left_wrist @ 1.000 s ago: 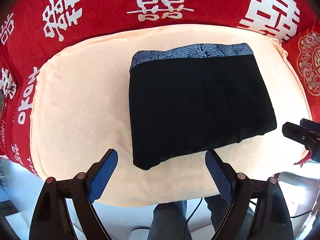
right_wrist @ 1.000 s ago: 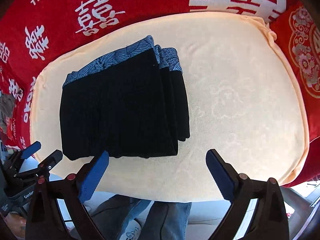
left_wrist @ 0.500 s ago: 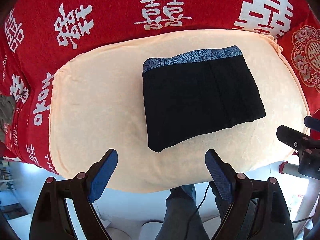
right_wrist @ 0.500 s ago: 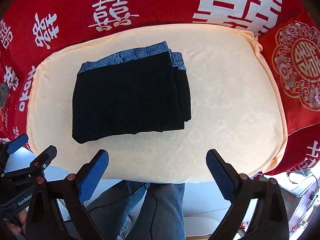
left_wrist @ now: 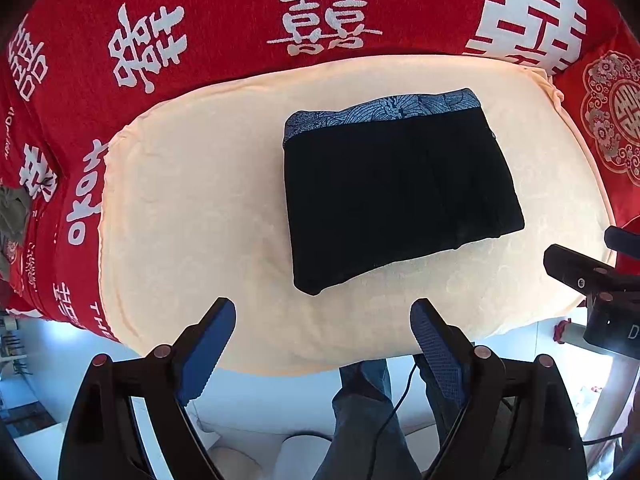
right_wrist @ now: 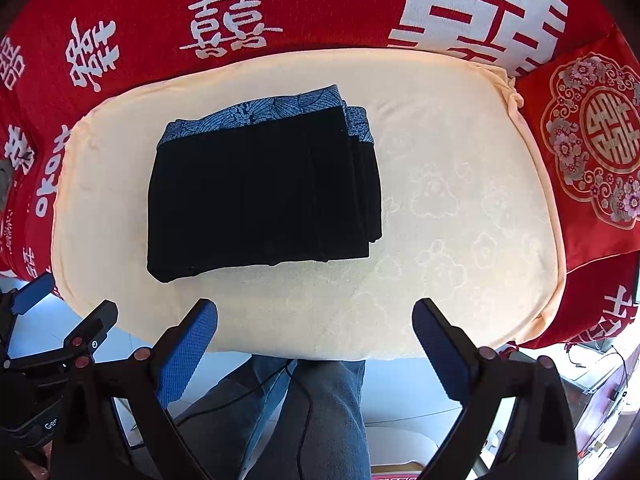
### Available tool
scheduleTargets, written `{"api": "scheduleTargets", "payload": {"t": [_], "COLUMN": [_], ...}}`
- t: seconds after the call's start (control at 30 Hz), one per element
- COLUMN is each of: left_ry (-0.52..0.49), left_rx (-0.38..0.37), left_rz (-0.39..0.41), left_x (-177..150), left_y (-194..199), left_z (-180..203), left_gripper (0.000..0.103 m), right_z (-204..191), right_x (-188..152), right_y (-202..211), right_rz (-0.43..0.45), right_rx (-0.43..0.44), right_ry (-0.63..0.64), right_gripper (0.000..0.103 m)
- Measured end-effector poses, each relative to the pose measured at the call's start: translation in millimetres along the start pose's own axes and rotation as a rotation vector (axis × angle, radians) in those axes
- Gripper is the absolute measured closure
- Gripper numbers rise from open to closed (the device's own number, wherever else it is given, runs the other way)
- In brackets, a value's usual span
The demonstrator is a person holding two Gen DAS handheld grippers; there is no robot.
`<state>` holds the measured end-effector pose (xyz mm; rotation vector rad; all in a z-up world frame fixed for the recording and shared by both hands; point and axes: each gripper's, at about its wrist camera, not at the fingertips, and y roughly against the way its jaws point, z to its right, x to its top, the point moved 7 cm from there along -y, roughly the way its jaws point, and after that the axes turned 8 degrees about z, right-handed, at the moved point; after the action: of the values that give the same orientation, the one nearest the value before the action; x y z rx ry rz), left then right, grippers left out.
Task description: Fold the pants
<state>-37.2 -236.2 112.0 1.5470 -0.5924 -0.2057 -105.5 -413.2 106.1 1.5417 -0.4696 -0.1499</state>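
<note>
The black pants lie folded into a compact rectangle on the cream cushion, the blue patterned waistband at the far edge. In the right wrist view the pants sit left of centre, with stacked layers showing at the right side. My left gripper is open and empty, held above the cushion's near edge, short of the pants. My right gripper is open and empty, also at the near edge, to the right of the pants.
A red cloth with white characters covers the surface behind and left of the cushion. A red embroidered pillow lies at the right. The person's jeans-clad legs and a cable are below the cushion edge. The cushion is bare right of the pants.
Both grippers have drawn back and up from the cushion, so the folded pants look smaller and farther. Both stay open and empty. The pants have not moved.
</note>
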Motion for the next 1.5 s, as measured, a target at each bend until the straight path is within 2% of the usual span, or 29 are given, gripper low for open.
{"api": "scheduleTargets", "payload": {"t": [0.77,1.5], "left_ry": [0.041,0.035], "left_rx": [-0.027,-0.037], "left_rz": [-0.011,-0.012], "left_x": [1.4,2.6], "left_y": [2.1,1.0], "left_z": [0.5,2.2], "left_gripper": [0.013,0.013], "right_z": [-9.0,-6.7], "right_x": [1.7,4.9], "right_y": [-0.7,0.6], "right_rz": [-0.026,-0.026], "right_rx": [-0.022,-0.032], "right_ry": [0.032,0.034], "right_gripper": [0.004,0.004]}}
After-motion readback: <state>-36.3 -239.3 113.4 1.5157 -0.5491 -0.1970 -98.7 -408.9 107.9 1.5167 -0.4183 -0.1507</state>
